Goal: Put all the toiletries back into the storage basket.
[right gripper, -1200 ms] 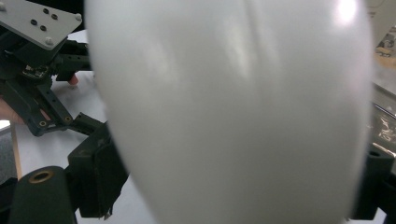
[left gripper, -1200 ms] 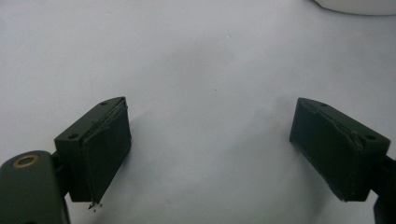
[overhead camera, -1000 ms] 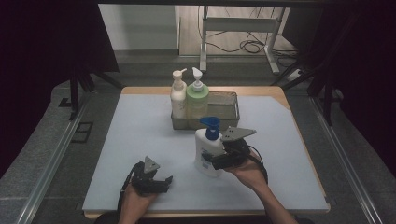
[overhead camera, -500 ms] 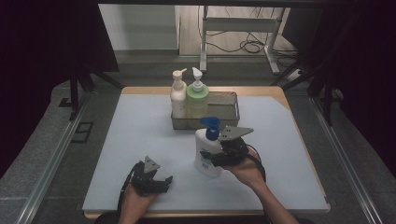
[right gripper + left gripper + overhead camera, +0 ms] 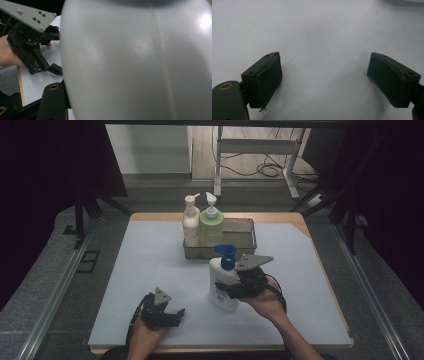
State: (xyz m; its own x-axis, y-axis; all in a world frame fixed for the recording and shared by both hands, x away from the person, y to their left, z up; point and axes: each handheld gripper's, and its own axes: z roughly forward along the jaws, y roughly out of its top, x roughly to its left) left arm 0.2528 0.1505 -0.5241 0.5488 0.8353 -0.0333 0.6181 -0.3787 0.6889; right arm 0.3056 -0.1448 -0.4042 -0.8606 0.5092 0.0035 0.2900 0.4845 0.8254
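A white bottle (image 5: 218, 279) with a blue cap (image 5: 227, 254) stands upright on the pale mat, right of centre. My right gripper (image 5: 231, 290) reaches in from the bottle's right; its jaws have just been closing and now press on the bottle's body. In the right gripper view the bottle's white side (image 5: 140, 62) looms close, with one black jaw hard against its lower left. My left gripper (image 5: 167, 314) rests low on the mat near the front edge. Its jaws stand wide apart over bare mat (image 5: 324, 82), open with nothing between them.
A metal wire basket (image 5: 245, 227) stands at the back middle of the mat (image 5: 150, 260), holding a cream pump bottle (image 5: 190, 222) and a green pump bottle (image 5: 211, 224). The table's wooden edge (image 5: 325, 285) runs along the right. Desk legs and cables lie beyond the table.
The right gripper's jaws have drawn in against the white bottle. Neither hand has shifted noticeably, and the bottle stands where it was.
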